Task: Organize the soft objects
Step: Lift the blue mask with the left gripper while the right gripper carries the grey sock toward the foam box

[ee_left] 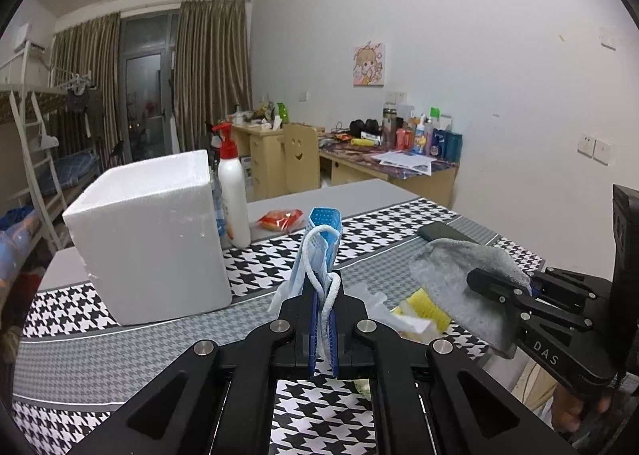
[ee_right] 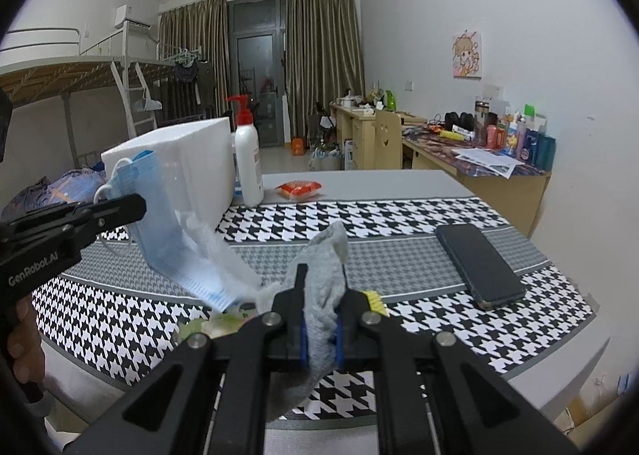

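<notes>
Left gripper [ee_left: 324, 295]: fingers pressed together on a blue face mask [ee_left: 315, 255], ear loop draped over the tips; in the right wrist view the mask [ee_right: 175, 239] hangs off the table. Right gripper [ee_right: 321, 315]: fingers pinching a grey sock [ee_right: 323, 271], which droops below the jaws. Both items are lifted, none resting on the houndstooth cloth [ee_left: 279, 271].

Just under the grippers, near the table's front edge: a small heap of leftovers, crumpled white tissue or plastic [ee_left: 399, 319] and a yellow-bristled thing [ee_left: 423, 303]; cannot tell exactly what they are.

Step in hand, by my reading: carry phase, two soft items picked, not yet deposited. Likely destination is the white foam box [ee_left: 151, 231], standing to the left, further back on the table. Next move calls for raising both loads above the box rim and releasing over its opening; the opening itself is not visible from here.

Room: open cloth between grippers and box. Phone [ee_right: 479, 267] lies right, near that table edge, well apart from the path. White pump bottle [ee_left: 233, 195] stands just beside the box's right side, a tipping risk. Red packet [ee_left: 281, 217] farther back, clear.
</notes>
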Motion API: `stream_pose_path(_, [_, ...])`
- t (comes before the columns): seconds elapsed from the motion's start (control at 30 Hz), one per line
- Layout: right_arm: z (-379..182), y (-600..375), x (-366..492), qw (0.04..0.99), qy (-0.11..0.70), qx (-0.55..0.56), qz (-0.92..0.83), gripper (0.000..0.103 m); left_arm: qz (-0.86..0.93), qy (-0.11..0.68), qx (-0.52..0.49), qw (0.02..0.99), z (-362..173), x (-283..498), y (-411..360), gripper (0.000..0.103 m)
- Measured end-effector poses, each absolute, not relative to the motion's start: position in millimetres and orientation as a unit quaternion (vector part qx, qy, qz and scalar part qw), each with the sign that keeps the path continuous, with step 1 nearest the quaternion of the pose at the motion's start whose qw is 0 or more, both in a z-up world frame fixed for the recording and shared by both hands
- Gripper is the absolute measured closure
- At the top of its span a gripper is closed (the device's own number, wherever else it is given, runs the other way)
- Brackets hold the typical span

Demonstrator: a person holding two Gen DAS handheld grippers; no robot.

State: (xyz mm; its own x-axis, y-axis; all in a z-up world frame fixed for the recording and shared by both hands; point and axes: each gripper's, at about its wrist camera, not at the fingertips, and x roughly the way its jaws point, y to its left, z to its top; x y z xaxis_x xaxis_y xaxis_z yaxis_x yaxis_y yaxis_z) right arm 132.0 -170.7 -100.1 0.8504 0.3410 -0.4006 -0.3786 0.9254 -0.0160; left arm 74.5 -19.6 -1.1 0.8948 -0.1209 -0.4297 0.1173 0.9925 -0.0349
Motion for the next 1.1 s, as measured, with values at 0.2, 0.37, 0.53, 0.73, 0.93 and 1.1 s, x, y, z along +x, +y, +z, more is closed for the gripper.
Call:
stream_pose_path(0.2, [-89,-173,123,0.964,0.182,-0.045,0.189,0.090,-0.089,0.221,-0.025,0.971,11,65,-16,0.098])
stream_pose_path(0.37, [-85,-172,118,0.965,0.173,-0.042,0.194,0.090,-0.071,0.210,-0.012,0.975,17,61,-17,0.098])
stream_pose_path(0.53, [-81,-171,114,0.965,0.167,-0.042,0.197,0.090,-0.062,0.197,-0.011,0.978,27,51,-15,0.098])
stream_pose_path(0.73, [-71,-169,107,0.966,0.153,-0.045,0.203,0.090,-0.050,0.188,-0.009,0.981,37,46,-12,0.098])
stream_pose_path(0.93, [-62,-167,102,0.966,0.144,-0.041,0.212,0.090,-0.031,0.194,-0.012,0.980,38,50,-4,0.098])
stream_pose_path(1.1, [-58,-162,103,0.965,0.139,-0.043,0.218,0.090,-0.019,0.194,-0.016,0.981,42,51,5,0.098])
